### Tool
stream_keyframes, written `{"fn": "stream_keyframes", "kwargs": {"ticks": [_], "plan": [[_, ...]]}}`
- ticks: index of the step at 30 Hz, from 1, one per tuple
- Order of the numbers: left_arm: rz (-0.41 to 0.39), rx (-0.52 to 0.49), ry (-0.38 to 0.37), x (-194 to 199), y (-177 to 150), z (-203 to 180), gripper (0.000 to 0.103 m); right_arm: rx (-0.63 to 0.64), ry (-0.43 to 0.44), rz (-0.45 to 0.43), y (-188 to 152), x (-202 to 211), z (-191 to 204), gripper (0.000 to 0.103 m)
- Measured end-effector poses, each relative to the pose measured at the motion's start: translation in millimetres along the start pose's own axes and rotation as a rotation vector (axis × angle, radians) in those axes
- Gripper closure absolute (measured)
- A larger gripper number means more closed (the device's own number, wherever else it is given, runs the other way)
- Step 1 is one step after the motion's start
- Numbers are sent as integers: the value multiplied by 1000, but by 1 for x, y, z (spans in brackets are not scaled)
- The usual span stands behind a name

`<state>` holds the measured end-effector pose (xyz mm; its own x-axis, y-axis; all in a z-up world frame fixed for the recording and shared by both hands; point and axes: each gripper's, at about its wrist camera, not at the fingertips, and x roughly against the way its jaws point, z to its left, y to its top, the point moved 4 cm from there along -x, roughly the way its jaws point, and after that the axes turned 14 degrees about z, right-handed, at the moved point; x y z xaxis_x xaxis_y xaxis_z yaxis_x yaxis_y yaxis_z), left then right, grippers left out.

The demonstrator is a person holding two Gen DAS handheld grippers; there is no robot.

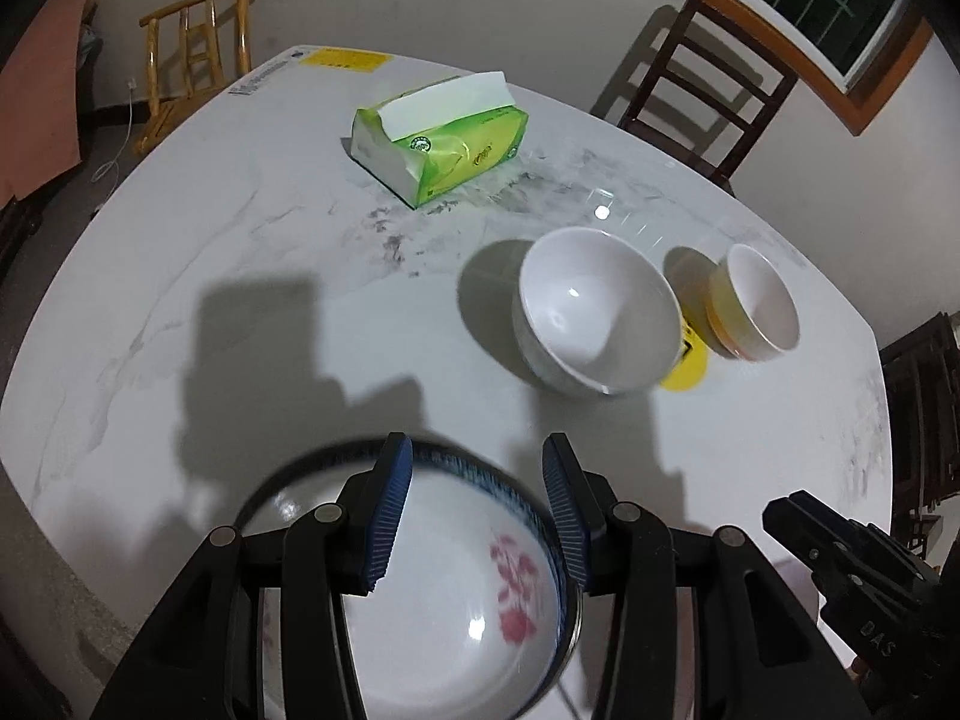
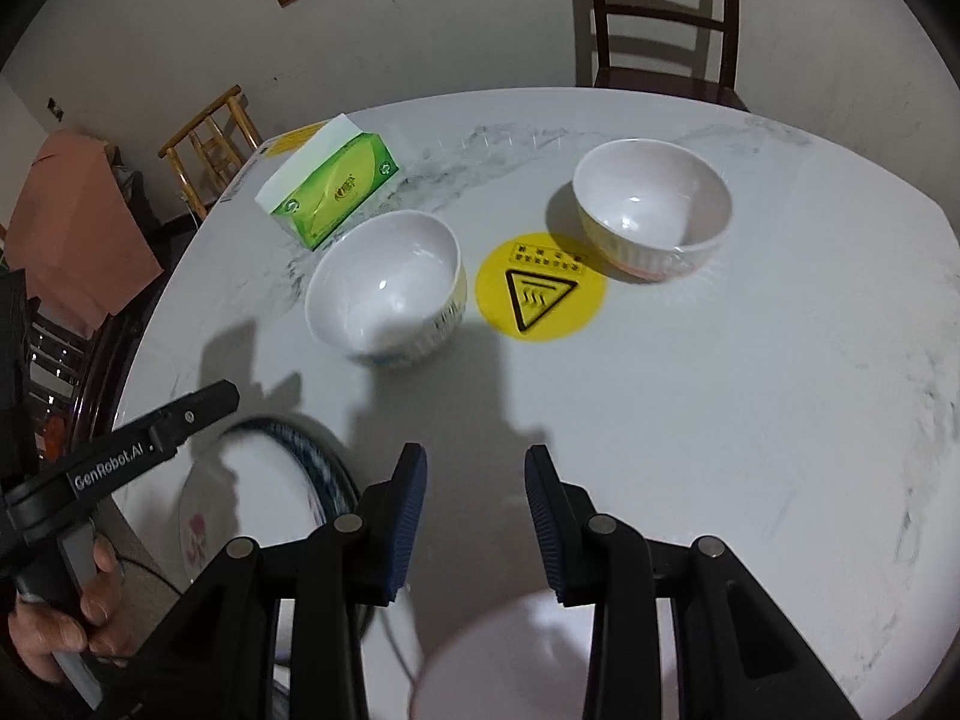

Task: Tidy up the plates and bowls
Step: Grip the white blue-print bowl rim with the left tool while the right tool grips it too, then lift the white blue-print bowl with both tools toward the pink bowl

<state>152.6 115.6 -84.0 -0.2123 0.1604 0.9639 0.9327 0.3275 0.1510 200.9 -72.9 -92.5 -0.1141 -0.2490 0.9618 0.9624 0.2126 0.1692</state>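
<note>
My left gripper is open, its jaws above a blue-rimmed bowl with a red flower print at the table's near edge. That bowl also shows in the right wrist view, under the left gripper's arm. My right gripper is open and empty over bare table, with a white rounded dish just below its jaws. Two white bowls stand upright further out: a larger one and one with an orange-striped outside.
A green tissue box lies towards the far left of the white marble table. A yellow hot-surface sticker lies between the two white bowls. Wooden chairs stand around the table.
</note>
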Motion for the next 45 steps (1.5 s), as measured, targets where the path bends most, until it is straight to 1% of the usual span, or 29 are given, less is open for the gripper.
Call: {"fn": "stream_keyframes", "kwargs": {"ticks": [6,9,12,17,22,24,25,27,28,29,30,31,32,39,45], "plan": [[42,5,-57,-15,30,-3,62,-24,-3,17,45,-18,11,68],[49,3,-64,-23,45,-7,62,-27,-19,11,64,-25,15,68],[57,6,-74,-31,58,-9,62,-43,-32,29,79,-36,16,68],[81,3,-69,-49,76,-11,62,-64,-63,64,96,-57,14,68],[112,-2,-66,-65,85,-13,64,-61,-64,97,102,-74,17,69],[123,-7,-63,-70,86,-14,67,-59,-63,96,102,-78,19,71],[126,-9,-69,-72,86,-15,72,-55,-63,97,102,-79,19,73],[132,-6,-78,-75,87,-15,79,-52,-51,106,102,-82,21,83],[136,-4,-83,-76,87,-14,87,-54,-46,110,102,-82,21,84],[140,2,-91,-77,87,-14,91,-57,-43,110,101,-83,22,87],[144,5,-95,-78,87,-13,92,-60,-47,108,101,-83,21,90],[146,6,-101,-79,87,-13,93,-63,-53,102,101,-83,20,91],[145,4,-108,-80,86,-14,94,-62,-53,99,100,-82,20,91],[136,1,-112,-73,79,-13,94,-72,-49,108,94,-78,21,91],[121,-6,-104,-57,73,-14,94,-67,-41,95,84,-58,27,91]]}}
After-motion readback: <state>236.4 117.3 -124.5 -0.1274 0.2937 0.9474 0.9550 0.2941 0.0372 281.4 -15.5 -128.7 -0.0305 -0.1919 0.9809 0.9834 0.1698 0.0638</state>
